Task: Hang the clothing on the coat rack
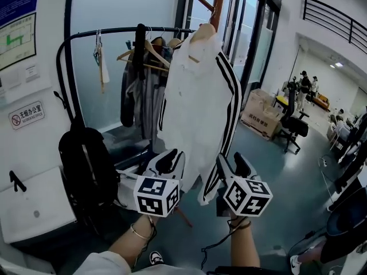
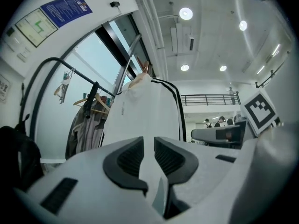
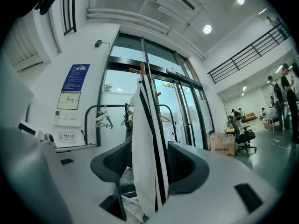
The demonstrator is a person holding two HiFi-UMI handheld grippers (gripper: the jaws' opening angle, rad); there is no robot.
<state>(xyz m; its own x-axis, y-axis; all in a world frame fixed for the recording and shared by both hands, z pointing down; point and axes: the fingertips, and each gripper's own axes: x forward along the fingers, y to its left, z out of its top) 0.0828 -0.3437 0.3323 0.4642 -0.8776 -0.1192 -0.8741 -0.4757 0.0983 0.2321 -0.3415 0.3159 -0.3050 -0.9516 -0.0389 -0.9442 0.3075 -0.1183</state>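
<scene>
A white jacket (image 1: 198, 107) with black stripes down its sleeves hangs on a wooden hanger (image 1: 203, 32) from the wooden coat rack post (image 1: 217, 7). My left gripper (image 1: 174, 156) is at the jacket's lower left hem. In the left gripper view the jacket (image 2: 140, 111) fills the narrow slit between the jaws, and my left gripper (image 2: 149, 146) looks shut on the hem. My right gripper (image 1: 232, 162) stands at the lower right sleeve with its jaws apart. In the right gripper view the striped sleeve (image 3: 147, 139) hangs loosely down through my right gripper (image 3: 149, 160).
A black clothes rail (image 1: 114, 33) with hangers and dark clothes stands behind on the left. A black backpack (image 1: 86, 165) hangs at the lower left. A cardboard box (image 1: 264, 116), an office chair (image 1: 293, 125) and people are at the right.
</scene>
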